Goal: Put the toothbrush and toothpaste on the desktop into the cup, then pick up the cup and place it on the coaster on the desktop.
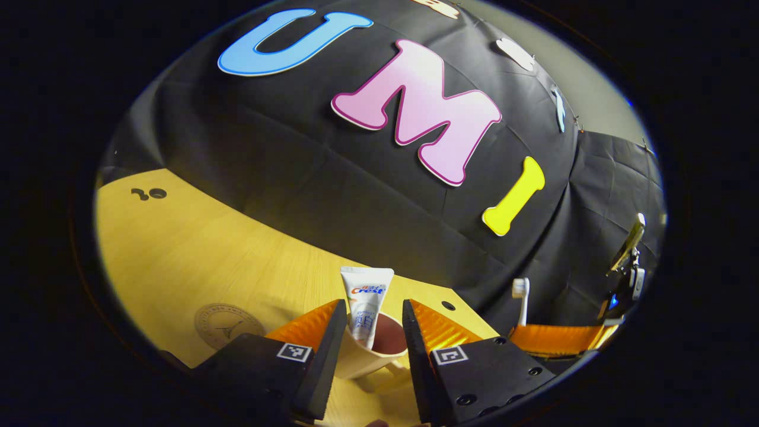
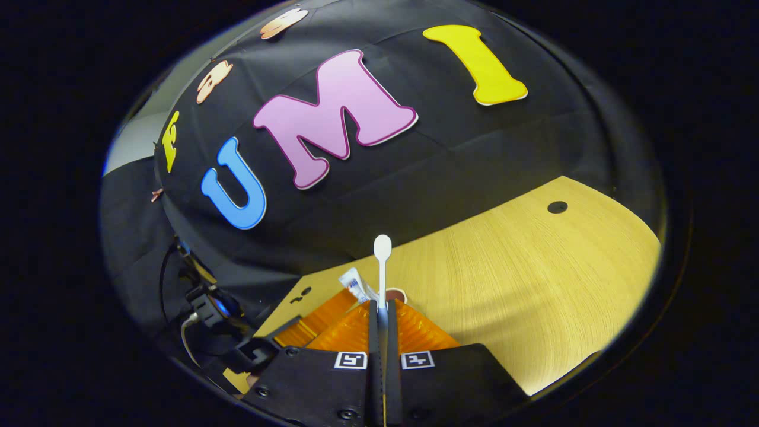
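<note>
Toothbrush in right claw, apparently upright.

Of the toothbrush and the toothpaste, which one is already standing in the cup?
The toothpaste: it stands in the cup. The toothbrush is outside it, clamped upright between the right gripper fingers.

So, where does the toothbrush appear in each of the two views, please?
Left gripper view: the toothbrush stands at lower right, beside the cup, head up.
Right gripper view: the toothbrush rises at centre, clamped in the right gripper.
Shared landmark: the toothpaste in the cup.
</note>
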